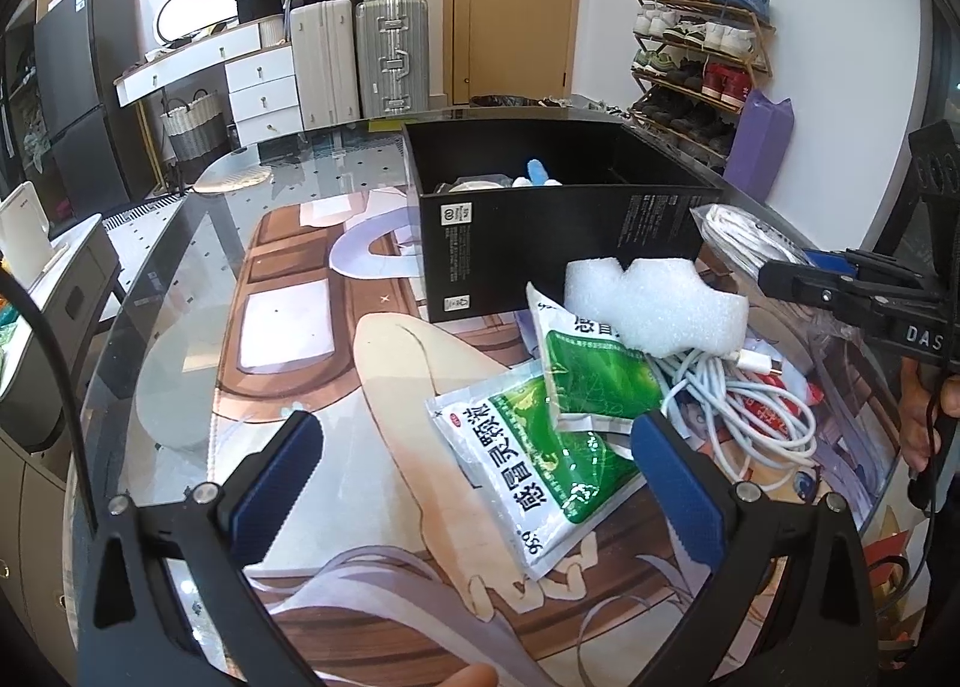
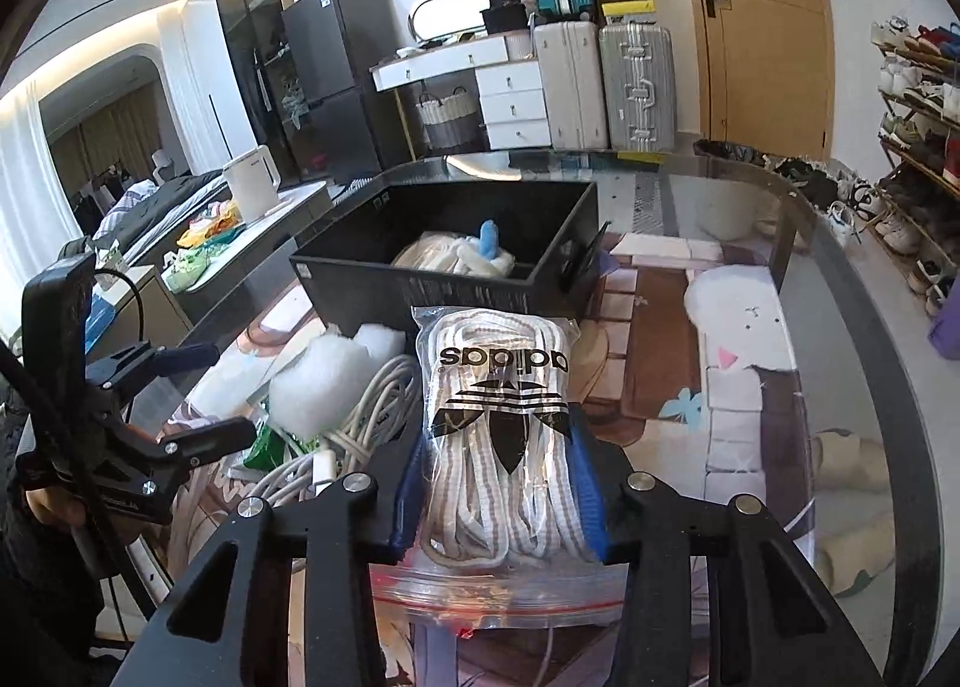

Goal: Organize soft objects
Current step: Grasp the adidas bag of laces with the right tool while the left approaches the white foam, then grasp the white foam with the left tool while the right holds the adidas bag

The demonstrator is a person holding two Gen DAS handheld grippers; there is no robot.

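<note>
My right gripper (image 2: pixel 498 483) is shut on a clear zip bag of white shoelaces (image 2: pixel 504 417), held just above the table in front of the black box (image 2: pixel 450 279). In the left wrist view that bag (image 1: pixel 744 237) hangs at the box's right corner. White soft items and a blue piece (image 2: pixel 489 243) lie inside the box. My left gripper (image 1: pixel 477 483) is open over two green-and-white sachets (image 1: pixel 540 465), touching nothing. A white foam piece (image 1: pixel 654 303) rests on a coil of white cable (image 1: pixel 744 405).
The glass table (image 1: pixel 198 291) carries a printed mat, and its curved edge runs along the left. A hand (image 1: pixel 918 417) holds the right tool at the right edge. Suitcases, drawers and a shoe rack stand beyond the table.
</note>
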